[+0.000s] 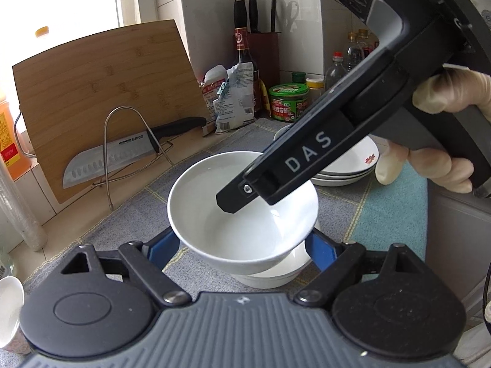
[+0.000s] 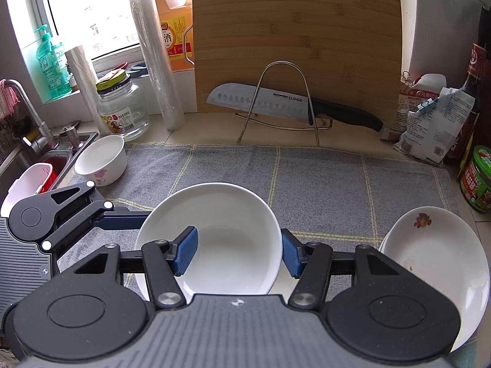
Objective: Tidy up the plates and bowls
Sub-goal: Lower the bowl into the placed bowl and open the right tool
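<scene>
Our right claw [image 2: 237,251] is clenched on the wall of a white bowl [image 2: 214,211]: one blue pad [image 2: 185,251] sits inside it, the other outside the rim. A gloved hand [image 1: 445,98] holds that claw. The bowl hangs tilted just over a lower bowl [image 1: 270,276], which stands on the grey mat [image 2: 322,178].

Our left claw [image 1: 244,248] has its pads on either side of the lower bowl. The tilted bowl hides the contact, so we cannot tell whether they press on it.

Just right of the bowls lies a stack of plates [image 2: 435,260] with a small flower print, part of it off the mat's edge. At the mat's far left corner stands a cup-like bowl [image 2: 101,159] with a pink pattern, next to the sink [image 2: 46,159].

Behind the mat a knife [image 2: 276,101] rests in a wire rack [image 2: 282,98] in front of a board [image 2: 294,46] that leans on the wall. Packets [image 2: 429,125], bottles and a green tub [image 2: 477,181] crowd the right corner.
</scene>
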Demonstrator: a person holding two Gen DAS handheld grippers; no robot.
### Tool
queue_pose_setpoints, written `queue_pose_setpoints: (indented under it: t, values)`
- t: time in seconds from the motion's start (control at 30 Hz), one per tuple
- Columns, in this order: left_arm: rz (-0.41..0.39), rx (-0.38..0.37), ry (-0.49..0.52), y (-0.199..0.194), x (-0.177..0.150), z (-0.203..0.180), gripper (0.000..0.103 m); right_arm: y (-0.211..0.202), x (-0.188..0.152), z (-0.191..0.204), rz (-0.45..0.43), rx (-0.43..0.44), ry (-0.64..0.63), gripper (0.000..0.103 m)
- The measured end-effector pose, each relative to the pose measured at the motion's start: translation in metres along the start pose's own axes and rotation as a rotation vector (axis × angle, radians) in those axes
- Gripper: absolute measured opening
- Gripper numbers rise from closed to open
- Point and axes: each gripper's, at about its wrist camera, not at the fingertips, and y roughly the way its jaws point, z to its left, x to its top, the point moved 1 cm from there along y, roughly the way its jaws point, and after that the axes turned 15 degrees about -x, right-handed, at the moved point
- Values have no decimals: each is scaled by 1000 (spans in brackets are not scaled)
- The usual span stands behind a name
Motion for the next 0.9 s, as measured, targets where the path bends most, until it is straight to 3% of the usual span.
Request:
queue_pose_setpoints:
  t: [0.37, 0.9]
  values:
    - [19, -54, -50, 21, 1, 5, 88, 12, -9, -15, 41, -25, 14, 63]
    - [51, -56, -66, 28, -3, 6, 88, 25, -13, -15, 70, -15, 5, 63]
